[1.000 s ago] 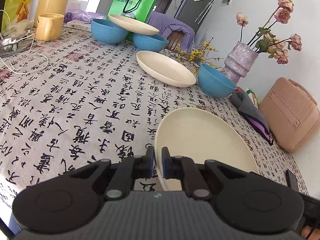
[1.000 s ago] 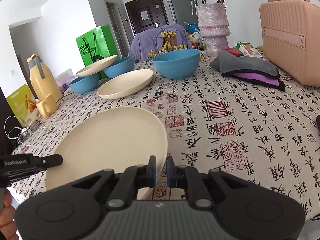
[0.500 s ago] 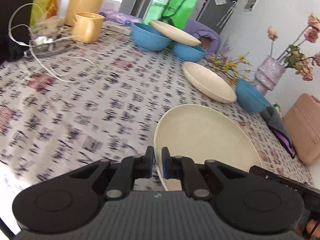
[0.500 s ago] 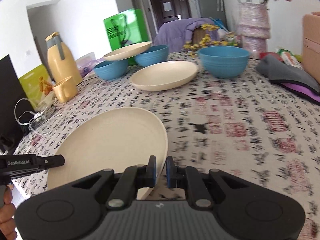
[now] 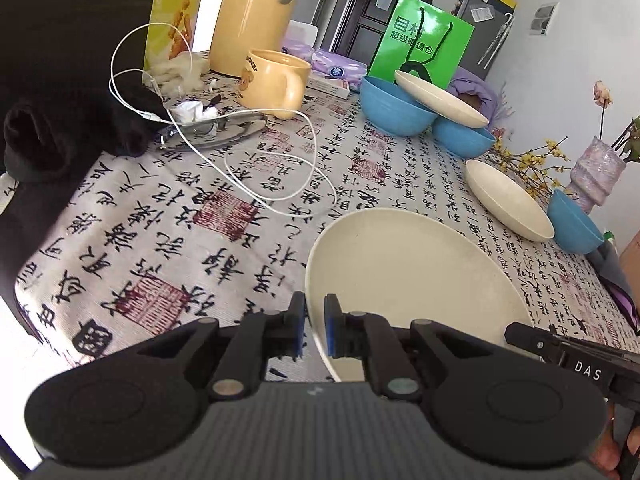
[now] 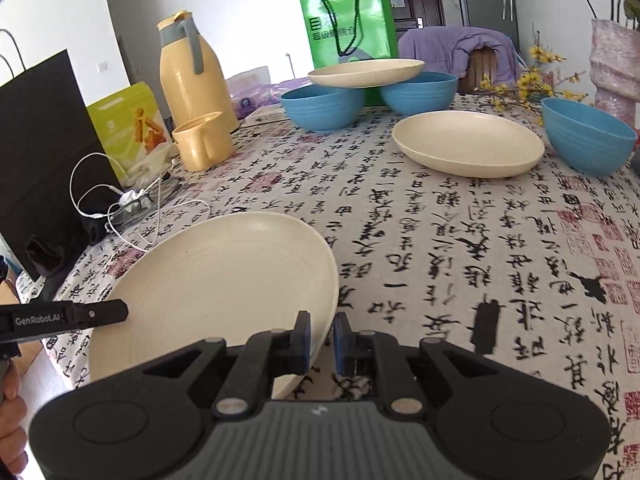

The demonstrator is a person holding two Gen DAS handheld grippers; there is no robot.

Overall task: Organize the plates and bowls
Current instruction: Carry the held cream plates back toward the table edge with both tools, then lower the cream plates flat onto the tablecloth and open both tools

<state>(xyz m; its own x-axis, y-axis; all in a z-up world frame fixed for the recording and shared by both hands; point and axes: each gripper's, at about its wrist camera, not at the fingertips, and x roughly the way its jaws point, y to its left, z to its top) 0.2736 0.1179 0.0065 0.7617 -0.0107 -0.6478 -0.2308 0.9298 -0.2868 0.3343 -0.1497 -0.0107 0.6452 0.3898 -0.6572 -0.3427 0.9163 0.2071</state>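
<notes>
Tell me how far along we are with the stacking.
Nothing looks stacked yet. In hand: both grippers, left and right, grip one cream plate. Left: a second plate, a third perched across two blue bowls, and another bowl.

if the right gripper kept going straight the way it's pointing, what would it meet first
The right gripper already pinches the rim of the cream plate, which travels with it. Beyond that, the line crosses bare tablecloth toward the second cream plate, probably the first obstacle, though depth is hard to judge.
</notes>
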